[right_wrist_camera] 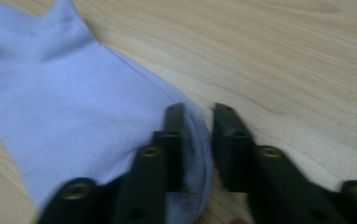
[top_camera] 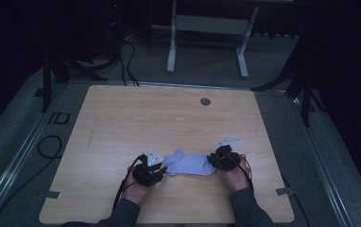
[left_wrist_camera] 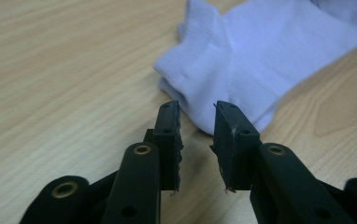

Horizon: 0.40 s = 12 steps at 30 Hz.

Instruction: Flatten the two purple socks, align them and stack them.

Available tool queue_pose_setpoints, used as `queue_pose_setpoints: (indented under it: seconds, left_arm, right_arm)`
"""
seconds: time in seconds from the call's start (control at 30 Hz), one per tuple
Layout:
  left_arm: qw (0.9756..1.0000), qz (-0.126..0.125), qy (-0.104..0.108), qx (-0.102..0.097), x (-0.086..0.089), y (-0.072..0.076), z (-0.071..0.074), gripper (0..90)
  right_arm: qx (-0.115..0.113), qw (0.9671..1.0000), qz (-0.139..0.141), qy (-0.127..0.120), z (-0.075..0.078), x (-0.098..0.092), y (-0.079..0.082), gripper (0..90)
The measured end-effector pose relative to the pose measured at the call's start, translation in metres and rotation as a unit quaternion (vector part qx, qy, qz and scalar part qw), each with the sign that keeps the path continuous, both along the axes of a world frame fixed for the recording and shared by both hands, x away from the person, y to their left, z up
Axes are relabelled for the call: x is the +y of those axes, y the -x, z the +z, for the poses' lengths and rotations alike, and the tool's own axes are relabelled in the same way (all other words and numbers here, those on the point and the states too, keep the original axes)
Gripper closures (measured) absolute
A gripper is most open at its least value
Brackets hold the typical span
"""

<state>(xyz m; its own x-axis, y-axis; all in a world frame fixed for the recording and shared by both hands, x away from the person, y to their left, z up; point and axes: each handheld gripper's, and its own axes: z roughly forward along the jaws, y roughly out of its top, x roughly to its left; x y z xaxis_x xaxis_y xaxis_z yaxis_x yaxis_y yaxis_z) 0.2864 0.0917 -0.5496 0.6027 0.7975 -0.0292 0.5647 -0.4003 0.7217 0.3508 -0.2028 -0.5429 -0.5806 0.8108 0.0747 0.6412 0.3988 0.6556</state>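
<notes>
Both grippers rest low on the light wooden table [top_camera: 122, 118] with jaws parted and nothing pinched. Just ahead of the left gripper [left_wrist_camera: 197, 121] lies the ribbed cuff of the pale lavender knitted sock [left_wrist_camera: 260, 51]; the sock's toe sits between the right gripper's [right_wrist_camera: 199, 122] jaws, unclamped.

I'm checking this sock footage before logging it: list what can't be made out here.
- Sock ends, high view: hidden under the left gripper and right gripper.
- Sock's far part, left gripper view: cut off by the top and right edges.
- Sock toe edge, right gripper view: blurred and partly behind a jaw, so contact is unclear.
- Room beyond the table, high view: too dark.
</notes>
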Motion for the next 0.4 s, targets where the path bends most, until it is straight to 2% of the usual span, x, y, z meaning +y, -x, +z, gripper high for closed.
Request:
queue_pose_setpoints:
  seconds: [0.03, 0.07, 0.13, 0.17, 0.3, 0.4]
  left_arm:
    - [1.0000, 0.002, 0.001, -0.001, 0.001, 0.000, 0.001, 69.9]
    - [1.0000, 0.005, 0.003, 0.000, 0.003, -0.001, 0.001, 69.0]
    - [1.0000, 0.007, 0.004, 0.000, 0.005, -0.002, 0.002, 68.8]
    - [0.9999, 0.014, 0.008, -0.002, 0.011, -0.003, 0.004, 68.4]
    - [0.9996, 0.027, 0.012, -0.001, 0.019, -0.005, 0.006, 67.6]
    - [0.9994, 0.033, 0.014, 0.001, 0.022, -0.007, 0.007, 66.7]
  right_arm:
    - [0.000, 1.0000, 0.000, 0.000, 0.000, 0.000, 0.000, 66.8]
    - [-0.008, 0.9999, 0.001, -0.012, 0.004, -0.002, 0.001, 59.9]
    - [-0.008, 0.9999, 0.001, -0.012, 0.004, -0.002, 0.001, 59.9]
    - [-0.021, 0.9995, -0.003, -0.023, 0.011, -0.006, 0.002, 54.8]
    - [-0.022, 0.9991, -0.016, -0.032, 0.012, -0.015, -0.001, 50.7]
    - [-0.026, 0.9990, -0.028, -0.025, 0.010, -0.023, -0.003, 49.0]
